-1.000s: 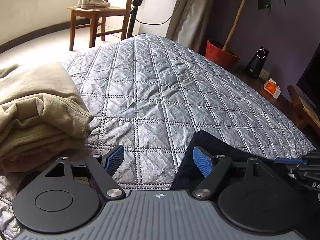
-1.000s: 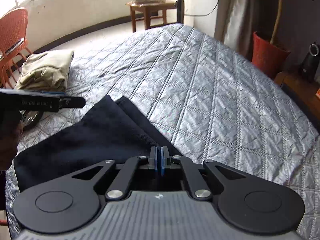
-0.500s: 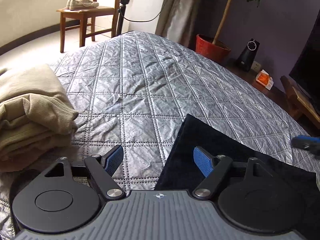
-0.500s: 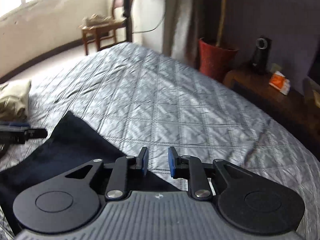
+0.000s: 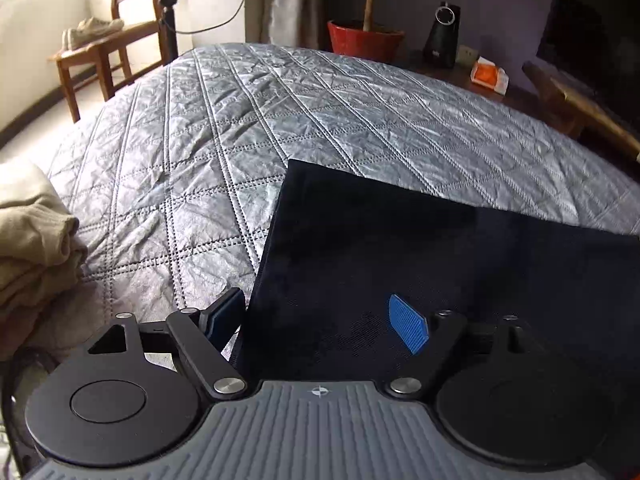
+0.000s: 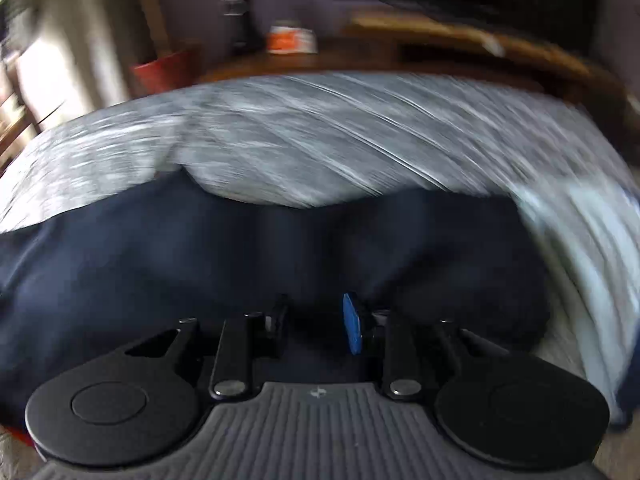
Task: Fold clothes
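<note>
Bed: a silver quilted cover (image 5: 320, 120) with stitched diamonds fills both my views; it is streaked with blur in the right one.
Room: a wooden chair (image 5: 92, 56) with pale shoes (image 5: 90, 30) on its seat stands past the far left corner; a red plant pot (image 5: 364, 40), a dark speaker (image 5: 442, 36) and an orange packet (image 5: 488, 74) sit along the purple wall.
Dark garment: the navy cloth (image 5: 400, 248) lies flat on the near part of the cover, its left edge running towards me.
Beige pile: folded tan clothes (image 5: 32, 248) lie at the left edge, apart from the navy cloth.
My left gripper (image 5: 320, 320): fingers spread wide over the cloth's left edge, gripping nothing.
My right gripper (image 6: 316, 324): fingers a little apart above the navy cloth (image 6: 160, 248), holding nothing.
</note>
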